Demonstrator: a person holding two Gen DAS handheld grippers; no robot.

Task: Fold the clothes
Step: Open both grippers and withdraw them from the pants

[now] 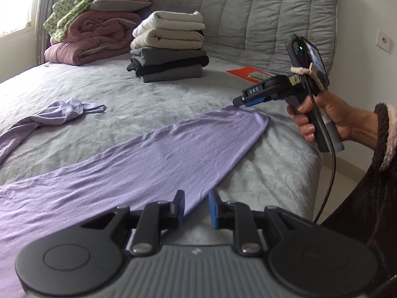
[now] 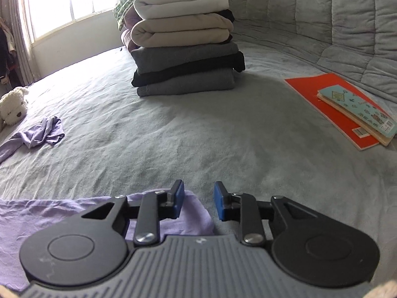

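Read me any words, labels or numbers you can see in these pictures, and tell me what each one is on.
"DAS": white letters on the side of the right gripper, seen from the left wrist camera.
Teal picture book on the orange book: cover lettering too blurred to read.
Barcode stickers on both books: too small to read.
Phone screen mounted on the right gripper: nothing legible.
Folded clothes stack: no labels visible.

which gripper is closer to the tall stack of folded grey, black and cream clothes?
Right. The right gripper sits over the far rounded end of the lilac stretchy garment, bare grey bedspread between it and the stack. The left gripper hangs back at the garment's near edge.
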